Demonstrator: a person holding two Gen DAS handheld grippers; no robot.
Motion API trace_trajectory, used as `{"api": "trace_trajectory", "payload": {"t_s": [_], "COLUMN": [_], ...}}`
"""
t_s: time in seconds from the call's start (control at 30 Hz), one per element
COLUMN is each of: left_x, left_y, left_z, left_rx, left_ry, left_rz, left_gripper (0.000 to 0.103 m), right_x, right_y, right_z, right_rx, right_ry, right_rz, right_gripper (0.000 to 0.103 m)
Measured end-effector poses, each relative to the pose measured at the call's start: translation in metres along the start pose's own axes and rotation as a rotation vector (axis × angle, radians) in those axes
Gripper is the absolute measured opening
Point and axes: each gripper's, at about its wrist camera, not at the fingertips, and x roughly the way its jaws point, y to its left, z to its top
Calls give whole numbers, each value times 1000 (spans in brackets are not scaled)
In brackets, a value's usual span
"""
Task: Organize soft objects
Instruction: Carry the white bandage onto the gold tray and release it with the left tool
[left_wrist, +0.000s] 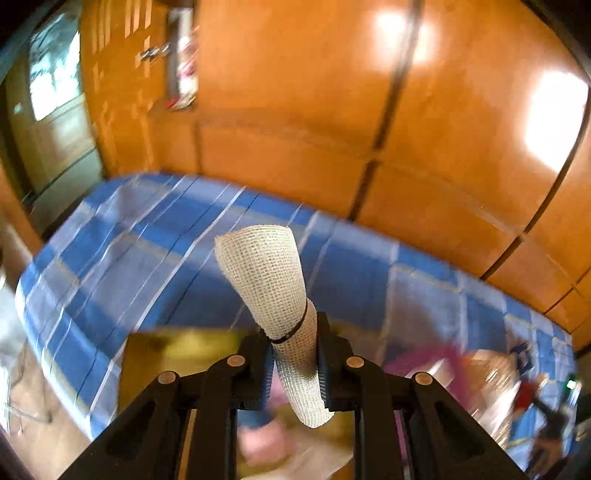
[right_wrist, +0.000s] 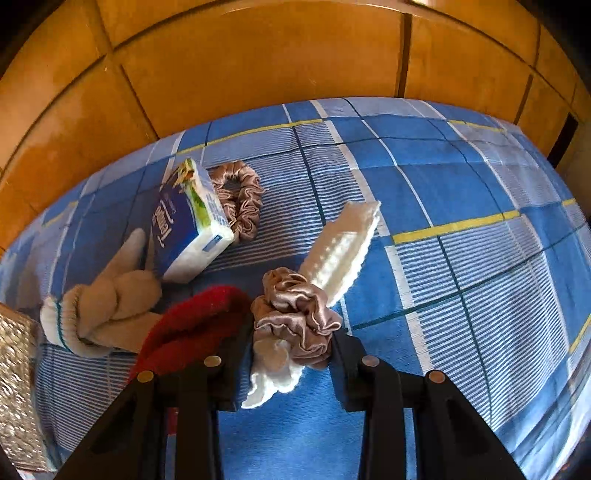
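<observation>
My left gripper (left_wrist: 293, 354) is shut on a rolled white gauze bandage (left_wrist: 267, 277) bound with a black band, held up above the blue checked bed sheet (left_wrist: 166, 236). My right gripper (right_wrist: 291, 354) is shut on a white knitted cloth (right_wrist: 341, 245) bundled with a beige satin scrunchie (right_wrist: 299, 314), just above the sheet (right_wrist: 461, 184). To its left lie a red fuzzy item (right_wrist: 192, 321), knotted beige socks (right_wrist: 110, 299), a blue tissue pack (right_wrist: 188, 221) and a second beige scrunchie (right_wrist: 240, 199).
Orange wooden panels (right_wrist: 258, 62) rise behind the bed. An open cardboard box (left_wrist: 177, 354) with pink items (left_wrist: 262, 439) sits blurred below my left gripper. A silver glittery thing (right_wrist: 16, 387) lies at the far left of the right wrist view.
</observation>
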Motion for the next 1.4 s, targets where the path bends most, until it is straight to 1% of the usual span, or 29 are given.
{"api": "trace_trajectory", "payload": {"t_s": [0.07,0.13,0.27,0.43,0.47,0.5,0.53,0.6,0.63,0.67,0.73,0.93,1.0,1.03,1.07,1.13,1.3,1.4], "left_x": [8,20,42,71,75,78,81,81,80,76,68,40,24,19,9,-4,-37,-51], "left_y": [24,47,73,81,82,81,80,78,77,74,71,66,58,55,50,44,28,21], "left_z": [-24,-46,-79,-99,-101,-100,-100,-99,-98,-99,-100,-109,-115,-117,-121,-128,-142,-149], "left_rx": [-10,-26,-58,-68,-70,-75,-80,-80,-79,-76,-61,-29,1,13,28,42,86,104], "left_ry": [31,71,125,199,208,209,206,190,178,154,116,39,1,-14,-38,-69,-159,-200], "left_rz": [26,50,90,81,79,79,75,72,79,91,104,116,122,125,128,128,133,139], "left_gripper": [20,20,20,21,24,25,27,40,54,63,65,65,67,70,73,74,74,74], "right_x": [0,-1,-1,0,-1,-1,-1,0,0,0,-1,-2,-4,-5,-8,-14,-34,-51], "right_y": [5,7,10,15,16,16,16,17,17,17,17,20,21,22,24,27,38,49], "right_z": [0,-1,0,1,0,0,0,1,1,1,2,3,3,3,3,5,12,17], "right_rx": [-25,-24,-21,-21,-20,-19,-17,-9,-7,-7,-11,-21,-28,-34,-40,-50,-89,-118], "right_ry": [2,8,14,19,19,18,19,20,21,23,29,37,37,35,28,8,-42,-83], "right_rz": [-31,-46,-71,-100,-103,-104,-106,-108,-109,-110,-111,-119,-115,-115,-117,-118,-114,-106], "right_gripper": [34,34,34,34,34,34,34,34,34,34,34,32,32,32,32,32,32,32]}}
